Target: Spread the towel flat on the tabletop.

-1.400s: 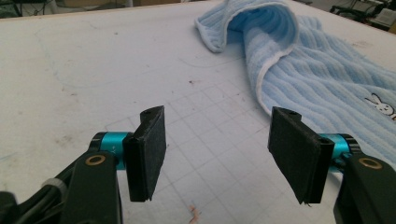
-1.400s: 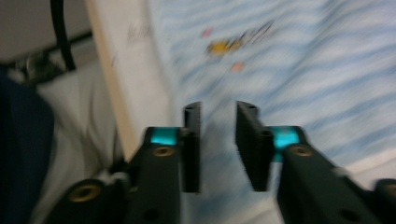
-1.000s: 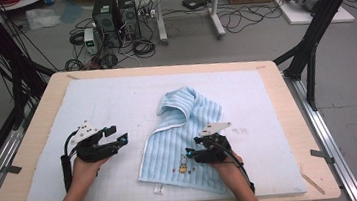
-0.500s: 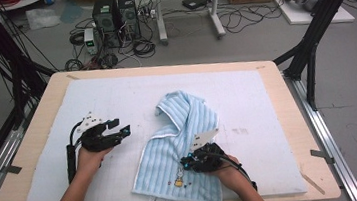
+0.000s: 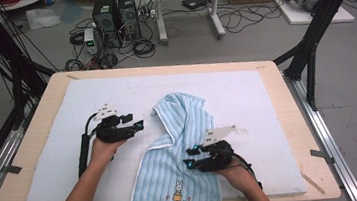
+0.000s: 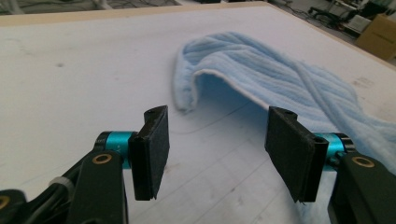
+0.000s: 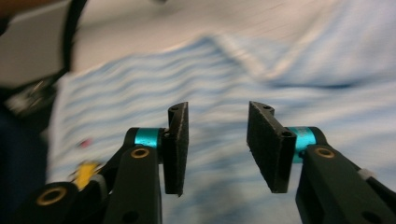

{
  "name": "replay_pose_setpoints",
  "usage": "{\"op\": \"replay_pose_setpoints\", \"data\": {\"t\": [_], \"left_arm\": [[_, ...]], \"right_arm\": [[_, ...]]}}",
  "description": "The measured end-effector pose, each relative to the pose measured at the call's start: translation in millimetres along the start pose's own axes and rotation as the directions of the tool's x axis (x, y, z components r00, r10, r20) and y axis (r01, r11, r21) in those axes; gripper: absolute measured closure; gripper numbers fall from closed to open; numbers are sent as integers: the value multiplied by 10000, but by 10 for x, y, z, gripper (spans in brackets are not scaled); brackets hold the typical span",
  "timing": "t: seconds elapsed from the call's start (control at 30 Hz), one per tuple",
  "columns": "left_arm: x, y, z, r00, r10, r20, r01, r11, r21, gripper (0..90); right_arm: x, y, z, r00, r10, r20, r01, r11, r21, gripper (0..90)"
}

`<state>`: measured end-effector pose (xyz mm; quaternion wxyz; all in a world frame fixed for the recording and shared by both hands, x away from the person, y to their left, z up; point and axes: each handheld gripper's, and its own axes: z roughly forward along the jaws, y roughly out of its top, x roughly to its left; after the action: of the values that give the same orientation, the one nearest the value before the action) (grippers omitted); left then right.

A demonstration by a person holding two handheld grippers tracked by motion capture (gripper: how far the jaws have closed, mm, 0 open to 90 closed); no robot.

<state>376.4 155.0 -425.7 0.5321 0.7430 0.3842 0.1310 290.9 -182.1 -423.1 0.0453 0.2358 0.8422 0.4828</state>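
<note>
High view: we're seeing the light-blue striped towel [image 5: 183, 160] lying rumpled on the pale mat [image 5: 277, 100], running from mid-table to the near edge, w/ a small rabbit print [image 5: 177, 192] near its near end. Left gripper [image 5: 136, 126] is sitting just beside the towel's left edge, jaws apart, nothing in them. Right gripper [image 5: 188, 158] is hanging over the towel's lower half; its jaws have just been opening, nothing btwn them.

Left gripper view: we're looking along the left gripper [image 6: 215, 140], jaws standing wide w/ bare mat [image 6: 70, 70] btwn them. Towel [image 6: 280, 79] is lying ahead and to the right, its white-trimmed edge curled up off the mat, not touching the pads.

Right gripper view: blurry. Right gripper [image 7: 217, 142] is standing partly open over the towel [image 7: 280, 74], pads gripping nothing.
</note>
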Motion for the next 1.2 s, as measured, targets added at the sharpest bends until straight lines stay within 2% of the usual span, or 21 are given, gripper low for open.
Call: {"op": "replay_pose_setpoints", "data": {"t": [0.03,0.1,0.17,0.2,0.27,0.37,0.4,0.47,0.53,0.57,0.63,0.77,0.83,0.87,0.93,0.97,1.03,1.07,1.1,1.13,1.2], "left_arm": [[-37,24,68,10000,38,91,-39,9999,139,399],[-116,57,215,9997,63,234,-70,9995,323,398],[-171,69,364,9993,60,379,-86,9976,694,396],[-205,66,435,9992,19,407,-53,9964,849,386],[-272,57,557,9990,192,403,-237,9932,1144,383],[-348,32,691,9980,612,170,-632,9832,1711,417],[-366,22,713,9962,866,133,-875,9784,1871,478],[-388,-2,734,9928,1188,169,-1197,9697,2131,671],[-383,-18,725,9855,1687,163,-1673,9533,2515,875],[-369,-28,713,9848,1723,205,-1717,9512,2563,893],[-325,-39,663,9871,1596,122,-1576,9555,2495,895],[-261,-36,579,9946,1032,-44,-1004,9757,1947,884],[-263,-16,582,9984,531,-201,-494,9872,1515,646],[-267,-11,592,9990,373,-266,-334,9903,1352,546],[-290,-10,636,9987,384,-340,-338,9913,1271,428],[-311,-13,666,9971,668,-373,-608,9876,1451,402],[-390,-22,746,9882,1474,-425,-1363,9707,1977,395],[-440,-26,783,9817,1856,-424,-1722,9608,2172,402],[-481,-25,809,9743,2212,-430,-2058,9513,2295,434],[-511,-20,828,9700,2407,-354,-2261,9457,2337,471],[-559,-25,850,9581,2861,-162,-2745,9324,2352,633]], "right_arm": [[-36,-11,-47,9990,136,434,-129,9998,-165,572],[-103,-43,-122,9912,516,1215,-476,9982,-352,551],[-166,-81,-175,9833,737,1663,-662,9965,-503,547],[-184,-98,-194,9795,893,1806,-815,9954,-500,544],[-214,-127,-219,9743,1037,2002,-955,9942,-502,537],[-227,-147,-222,9689,1089,2221,-1024,9939,-407,517],[-229,-151,-221,9678,1008,2308,-951,9948,-358,515],[-223,-151,-216,9651,1038,2404,-1000,9946,-276,501],[-226,-152,-212,9607,1013,2585,-994,9948,-208,496],[-230,-155,-209,9577,1056,2677,-1044,9944,-186,491],[-243,-162,-199,9534,1083,2816,-1092,9939,-126,487],[-236,-154,-159,9443,1076,3110,-1131,9936,-4,479],[-243,-146,-157,9425,1154,3138,-1182,9929,-101,479],[-241,-143,-160,9419,1176,3146,-1196,9927,-129,479],[-246,-144,-163,9408,1173,3180,-1184,9928,-158,480],[-249,-145,-163,9406,1151,3195,-1168,9931,-138,480],[-247,-146,-161,9386,1257,3213,-1289,9916,-115,480],[-253,-148,-159,9394,1220,3203,-1251,9921,-109,479],[-252,-149,-157,9395,1233,3195,-1275,9918,-78,479],[-256,-151,-155,9398,1206,3199,-1249,9921,-69,479],[-257,-154,-148,9405,1216,3172,-1274,9918,-24,479]]}}
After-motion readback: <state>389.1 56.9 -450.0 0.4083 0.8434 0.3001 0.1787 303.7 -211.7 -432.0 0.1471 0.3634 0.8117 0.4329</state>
